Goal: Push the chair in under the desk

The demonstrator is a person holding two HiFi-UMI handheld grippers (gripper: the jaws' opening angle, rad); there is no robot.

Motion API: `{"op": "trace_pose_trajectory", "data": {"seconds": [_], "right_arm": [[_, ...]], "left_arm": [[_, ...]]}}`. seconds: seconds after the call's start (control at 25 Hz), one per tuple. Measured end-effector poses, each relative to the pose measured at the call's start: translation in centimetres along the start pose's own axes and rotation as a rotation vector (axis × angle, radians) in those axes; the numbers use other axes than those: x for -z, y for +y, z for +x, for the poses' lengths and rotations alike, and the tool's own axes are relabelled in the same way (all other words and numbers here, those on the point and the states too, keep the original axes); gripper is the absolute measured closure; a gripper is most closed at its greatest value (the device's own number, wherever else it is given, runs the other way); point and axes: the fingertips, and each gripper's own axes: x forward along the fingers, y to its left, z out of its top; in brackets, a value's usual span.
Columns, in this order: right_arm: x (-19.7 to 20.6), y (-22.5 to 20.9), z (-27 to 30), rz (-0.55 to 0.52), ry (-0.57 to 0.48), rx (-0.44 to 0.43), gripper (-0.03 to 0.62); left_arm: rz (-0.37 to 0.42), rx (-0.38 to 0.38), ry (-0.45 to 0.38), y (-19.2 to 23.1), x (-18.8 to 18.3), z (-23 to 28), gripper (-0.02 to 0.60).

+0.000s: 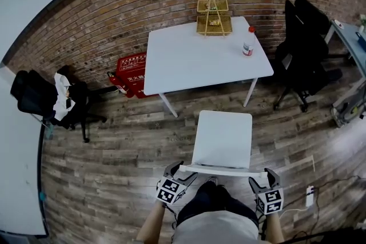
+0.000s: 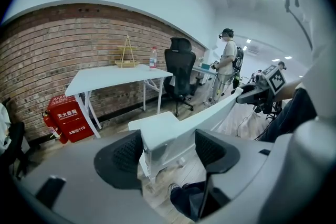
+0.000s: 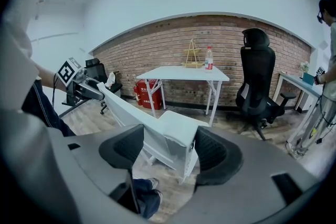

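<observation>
Both jaw pairs stand released: left hand-held gripper (image 1: 182,171) and right hand-held gripper (image 1: 263,176) each straddle one top backrest corner of the chair (image 1: 223,137); chair stands just short of the desk (image 1: 194,60)

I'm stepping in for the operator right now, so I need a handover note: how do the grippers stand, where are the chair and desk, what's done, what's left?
Left gripper: jaws wide apart astride the left top corner of the chair, not clamped as far as I can see.
Right gripper: the same at the right top corner.
The chair stands clear of the desk, seat towards it, with floor between them.
Done: both grippers are set on the chair.
Left: push the chair straight in under the desk.
</observation>
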Motion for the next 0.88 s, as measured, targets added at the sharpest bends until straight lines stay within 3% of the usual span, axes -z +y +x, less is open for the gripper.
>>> {"op": "trace_pose_trajectory", "data": {"seconds": [0.6,0.88], "right_arm": [[-0.03,-0.39,0.06,0.019,0.021,0.035,0.279],[-0.35,-0.25,0.21,0.015,0.034,0.011,0.279]], "left_arm": [[-0.027,-0.029,0.016,-0.06,-0.27,-0.01,0.268],[-0.036,-0.043,0.022,0.07,-0.39,0.04,0.267]]}}
